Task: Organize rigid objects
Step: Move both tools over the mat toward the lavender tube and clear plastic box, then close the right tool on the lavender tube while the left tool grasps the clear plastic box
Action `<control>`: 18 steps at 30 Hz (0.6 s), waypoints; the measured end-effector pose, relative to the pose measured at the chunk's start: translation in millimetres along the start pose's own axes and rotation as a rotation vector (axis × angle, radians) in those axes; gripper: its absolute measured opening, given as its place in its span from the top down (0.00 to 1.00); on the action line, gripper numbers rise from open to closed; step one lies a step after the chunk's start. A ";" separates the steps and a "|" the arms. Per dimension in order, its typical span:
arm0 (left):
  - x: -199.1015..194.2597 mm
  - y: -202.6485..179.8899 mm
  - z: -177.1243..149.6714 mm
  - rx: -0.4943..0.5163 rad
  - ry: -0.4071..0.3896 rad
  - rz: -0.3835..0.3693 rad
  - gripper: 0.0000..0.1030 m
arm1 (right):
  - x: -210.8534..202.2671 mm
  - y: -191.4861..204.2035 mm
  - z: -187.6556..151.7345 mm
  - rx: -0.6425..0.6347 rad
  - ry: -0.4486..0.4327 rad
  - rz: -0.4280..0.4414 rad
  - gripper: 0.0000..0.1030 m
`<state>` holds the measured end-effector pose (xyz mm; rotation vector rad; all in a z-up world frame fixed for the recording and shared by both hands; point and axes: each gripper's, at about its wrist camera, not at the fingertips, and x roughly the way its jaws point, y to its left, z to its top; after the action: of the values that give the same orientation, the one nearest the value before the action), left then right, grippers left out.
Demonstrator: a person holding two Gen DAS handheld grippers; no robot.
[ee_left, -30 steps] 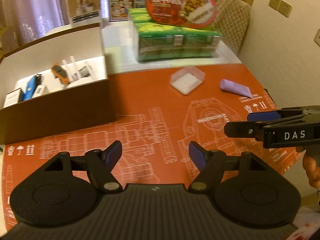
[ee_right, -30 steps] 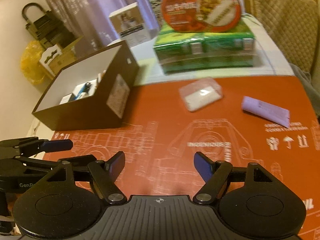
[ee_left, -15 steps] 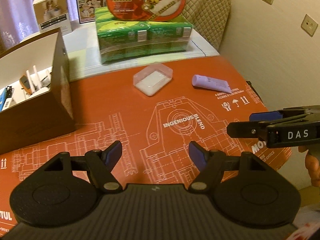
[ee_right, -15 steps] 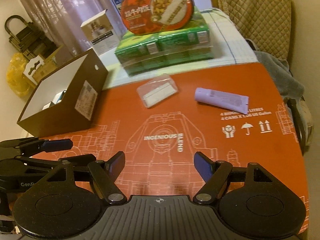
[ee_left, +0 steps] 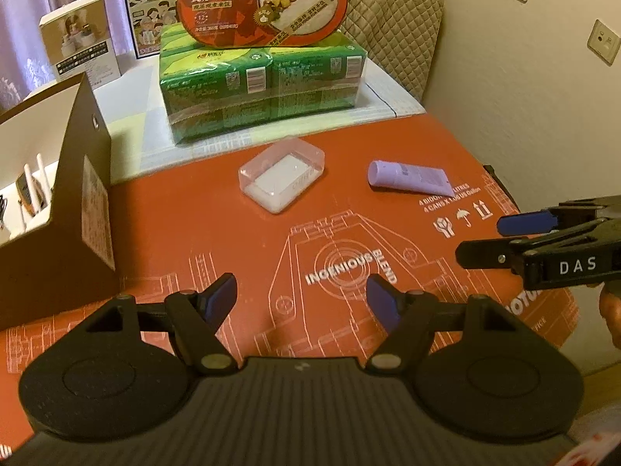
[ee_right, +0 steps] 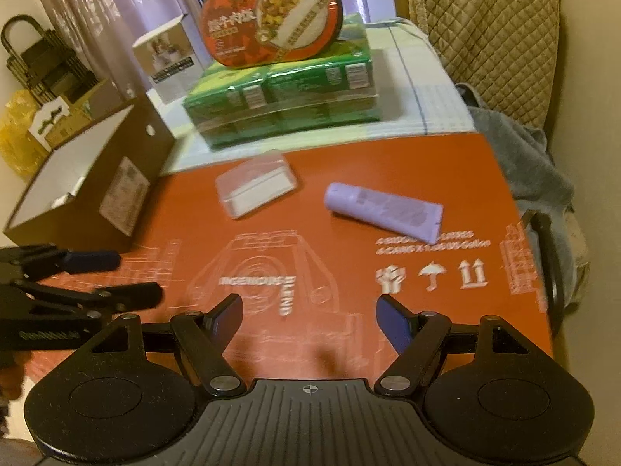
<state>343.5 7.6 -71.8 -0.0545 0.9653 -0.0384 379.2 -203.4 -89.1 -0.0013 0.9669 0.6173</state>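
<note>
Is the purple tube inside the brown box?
No, the purple tube lies on the red mat, apart from the brown box.

The brown box (ee_left: pixel 77 209) runs off the left wrist view's left edge, its small contents (ee_left: pixel 33 190) too tiny to identify, and motion smears the lettering on the purple tube (ee_right: pixel 384 209) from the right wrist.

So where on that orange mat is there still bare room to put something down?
The widest bare stretch of the orange mat lies in front of the clear plastic case and purple tube, up to the open left gripper and right gripper. There is a narrower gap between case and tube. It is crowded by the brown box and the green packs.
</note>
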 end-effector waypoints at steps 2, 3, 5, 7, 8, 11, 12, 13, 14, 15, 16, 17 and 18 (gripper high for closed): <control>6.2 0.7 3.7 0.008 -0.001 0.001 0.32 | 6.0 -7.5 3.7 -0.015 -0.006 -0.012 0.29; 9.7 1.2 5.8 0.012 -0.003 0.001 0.32 | 9.1 -11.7 6.2 -0.026 -0.013 -0.016 0.29; 16.2 1.8 10.3 0.025 -0.002 0.006 0.32 | 15.6 -18.5 11.2 -0.050 -0.027 -0.026 0.29; 22.7 2.9 15.1 0.040 -0.007 0.009 0.32 | 23.9 -23.4 17.9 -0.092 -0.046 -0.037 0.29; 25.9 3.4 17.8 0.048 -0.008 0.012 0.32 | 28.4 -24.5 21.1 -0.121 -0.051 -0.045 0.29; 35.1 5.1 25.8 0.074 -0.017 0.016 0.32 | 45.3 -25.6 29.2 -0.228 -0.073 -0.068 0.29; 38.4 5.5 28.6 0.085 -0.018 0.017 0.32 | 51.8 -25.3 31.3 -0.267 -0.075 -0.072 0.29; 41.7 6.3 31.5 0.097 -0.021 0.017 0.32 | 58.9 -24.5 33.3 -0.306 -0.073 -0.084 0.30; 44.6 6.9 34.2 0.108 -0.023 0.019 0.32 | 65.8 -23.1 35.3 -0.348 -0.067 -0.093 0.30; 47.8 7.4 37.2 0.119 -0.024 0.020 0.32 | 71.9 -21.8 36.8 -0.389 -0.065 -0.093 0.30; 50.9 8.3 40.5 0.129 -0.025 0.018 0.32 | 77.3 -20.1 38.0 -0.422 -0.066 -0.091 0.30; 54.5 9.0 43.9 0.139 -0.025 0.017 0.32 | 82.9 -18.9 39.4 -0.452 -0.063 -0.091 0.30; 58.2 9.4 47.5 0.150 -0.024 0.016 0.31 | 88.3 -18.2 41.2 -0.480 -0.057 -0.087 0.30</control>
<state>415.7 15.1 -93.2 0.0909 0.9364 -0.0950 456.1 -164.2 -137.8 -0.4475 0.7414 0.7525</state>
